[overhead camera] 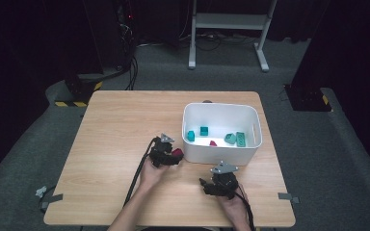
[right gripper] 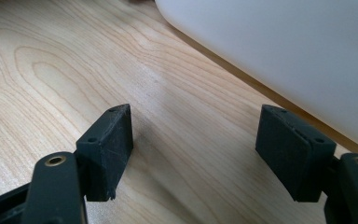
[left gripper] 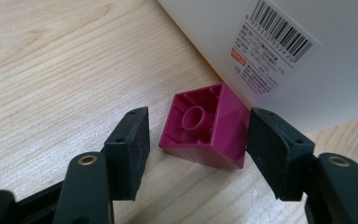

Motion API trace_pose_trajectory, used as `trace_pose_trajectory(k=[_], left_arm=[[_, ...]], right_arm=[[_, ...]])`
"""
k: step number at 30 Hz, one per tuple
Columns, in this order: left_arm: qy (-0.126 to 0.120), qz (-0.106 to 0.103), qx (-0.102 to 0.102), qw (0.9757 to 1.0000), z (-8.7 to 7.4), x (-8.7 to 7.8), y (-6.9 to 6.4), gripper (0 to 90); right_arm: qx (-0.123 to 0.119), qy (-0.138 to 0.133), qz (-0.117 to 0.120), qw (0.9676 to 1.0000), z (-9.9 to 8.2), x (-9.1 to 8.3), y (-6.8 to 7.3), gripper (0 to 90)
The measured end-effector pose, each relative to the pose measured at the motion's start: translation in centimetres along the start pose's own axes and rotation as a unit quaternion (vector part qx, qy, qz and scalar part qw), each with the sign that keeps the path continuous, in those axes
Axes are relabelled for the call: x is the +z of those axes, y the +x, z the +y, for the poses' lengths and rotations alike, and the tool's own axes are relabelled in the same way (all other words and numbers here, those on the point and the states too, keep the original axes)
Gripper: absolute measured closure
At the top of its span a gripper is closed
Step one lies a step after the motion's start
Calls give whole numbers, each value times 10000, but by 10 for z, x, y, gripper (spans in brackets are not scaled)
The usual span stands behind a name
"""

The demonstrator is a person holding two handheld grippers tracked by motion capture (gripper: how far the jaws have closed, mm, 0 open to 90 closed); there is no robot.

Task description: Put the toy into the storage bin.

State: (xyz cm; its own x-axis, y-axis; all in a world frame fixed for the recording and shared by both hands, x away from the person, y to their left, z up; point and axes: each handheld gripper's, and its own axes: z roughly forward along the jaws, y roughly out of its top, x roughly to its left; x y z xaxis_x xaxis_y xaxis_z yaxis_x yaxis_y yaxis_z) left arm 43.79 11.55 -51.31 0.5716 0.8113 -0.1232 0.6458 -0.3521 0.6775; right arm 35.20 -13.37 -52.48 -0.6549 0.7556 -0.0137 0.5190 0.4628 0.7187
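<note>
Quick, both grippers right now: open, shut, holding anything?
Left gripper: open around the magenta block beside the white bin; one pad touches, a gap at the other.
Right gripper: open, nothing between the jaws.

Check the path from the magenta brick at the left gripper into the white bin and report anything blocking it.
The bin's near wall stands right behind the magenta brick, so the brick must go up over the rim. Nothing lies between the left gripper and the brick: one pad touches it, the other stands slightly off. The bin floor has free space.
</note>
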Motion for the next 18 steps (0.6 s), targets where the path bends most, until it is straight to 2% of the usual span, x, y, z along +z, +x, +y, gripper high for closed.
trace_pose_trajectory(k=[18], left_arm=[[-11,290,58,9996,1,2,1,455]], right_arm=[[1,0,1,10000,0,0,0,274]])
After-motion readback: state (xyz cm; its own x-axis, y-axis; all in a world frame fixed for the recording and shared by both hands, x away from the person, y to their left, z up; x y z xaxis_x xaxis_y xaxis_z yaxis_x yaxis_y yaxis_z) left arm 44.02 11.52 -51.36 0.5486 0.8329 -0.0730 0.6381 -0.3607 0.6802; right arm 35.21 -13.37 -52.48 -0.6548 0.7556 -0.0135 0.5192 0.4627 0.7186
